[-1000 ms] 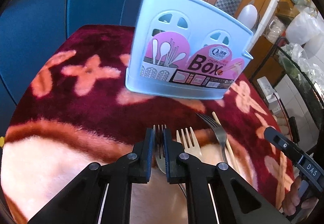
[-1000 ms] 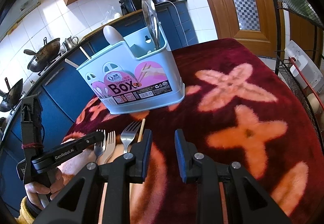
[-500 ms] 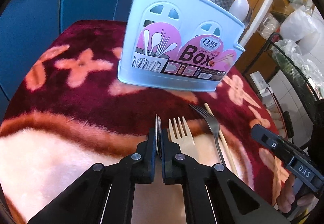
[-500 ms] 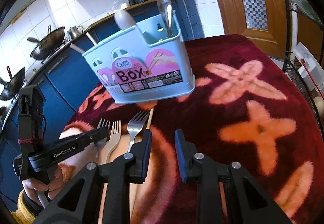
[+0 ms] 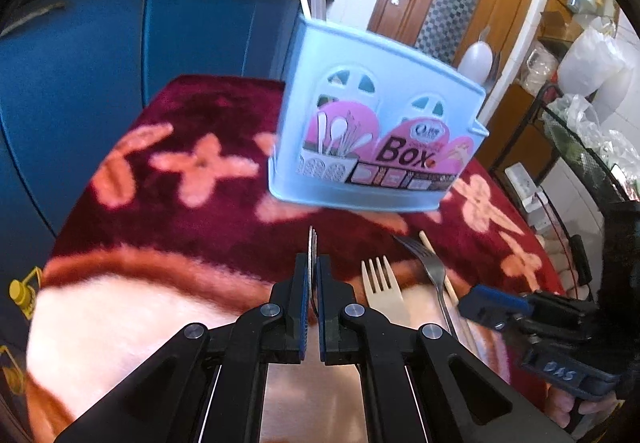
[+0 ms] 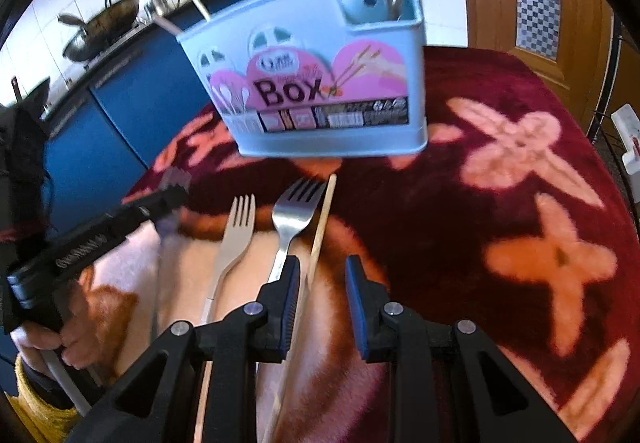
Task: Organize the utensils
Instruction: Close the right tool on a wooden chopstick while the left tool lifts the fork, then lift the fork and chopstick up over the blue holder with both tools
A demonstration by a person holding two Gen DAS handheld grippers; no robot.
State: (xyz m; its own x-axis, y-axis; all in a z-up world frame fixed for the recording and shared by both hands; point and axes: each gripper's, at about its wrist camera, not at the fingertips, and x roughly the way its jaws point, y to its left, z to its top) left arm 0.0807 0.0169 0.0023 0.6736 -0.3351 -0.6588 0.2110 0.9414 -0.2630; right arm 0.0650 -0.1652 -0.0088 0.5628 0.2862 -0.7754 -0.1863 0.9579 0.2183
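**Fork clamped on edge, two forks left on the cloth**

Our left gripper (image 5: 313, 275) is clamped on a metal fork (image 5: 312, 243), tines toward the blue utensil box (image 5: 376, 131) beyond. Our right gripper (image 6: 322, 275) stands partly open, empty, straddling a chopstick (image 6: 320, 231); just left lie a steel fork (image 6: 294, 211) and pale fork (image 6: 236, 231).

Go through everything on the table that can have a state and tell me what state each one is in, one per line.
Left hand-held gripper: shut on a metal fork, held on edge.
Right hand-held gripper: open, empty.
Light blue plastic utensil box: upright, already holding utensils.
Beige fork: lying flat.
Steel fork: lying flat.
Wooden chopstick: lying flat beside it.
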